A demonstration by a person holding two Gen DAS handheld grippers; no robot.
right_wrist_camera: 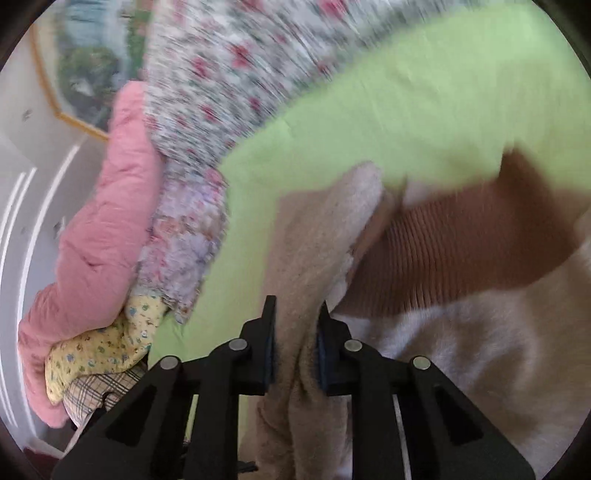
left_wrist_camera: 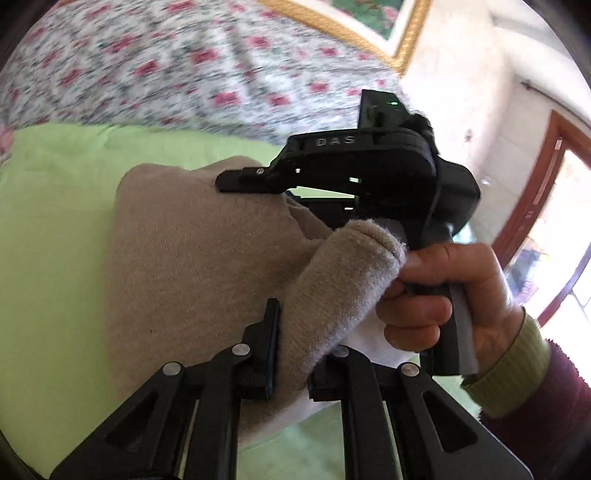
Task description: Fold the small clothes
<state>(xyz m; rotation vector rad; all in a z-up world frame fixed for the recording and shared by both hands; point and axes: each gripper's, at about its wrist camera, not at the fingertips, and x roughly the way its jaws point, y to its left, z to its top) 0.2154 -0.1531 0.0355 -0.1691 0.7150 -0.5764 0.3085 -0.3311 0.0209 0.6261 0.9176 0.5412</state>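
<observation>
A small beige knitted garment (left_wrist_camera: 192, 258) lies on a light green sheet (left_wrist_camera: 55, 229). My left gripper (left_wrist_camera: 293, 354) is shut on a rolled fold of the beige garment. The right gripper shows in the left wrist view (left_wrist_camera: 251, 181) above the garment, held by a hand (left_wrist_camera: 454, 295). In the right wrist view my right gripper (right_wrist_camera: 295, 343) is shut on a fold of the beige garment (right_wrist_camera: 317, 258). The garment's brown ribbed band (right_wrist_camera: 461, 243) and white fleecy inside (right_wrist_camera: 480, 350) lie to the right.
A floral quilt (left_wrist_camera: 184, 62) lies behind the green sheet. In the right wrist view a pink padded blanket (right_wrist_camera: 107, 214), a yellow patterned cloth (right_wrist_camera: 110, 347) and a checked cloth (right_wrist_camera: 99, 387) are piled at left. A gold-framed picture (left_wrist_camera: 369, 22) hangs on the wall.
</observation>
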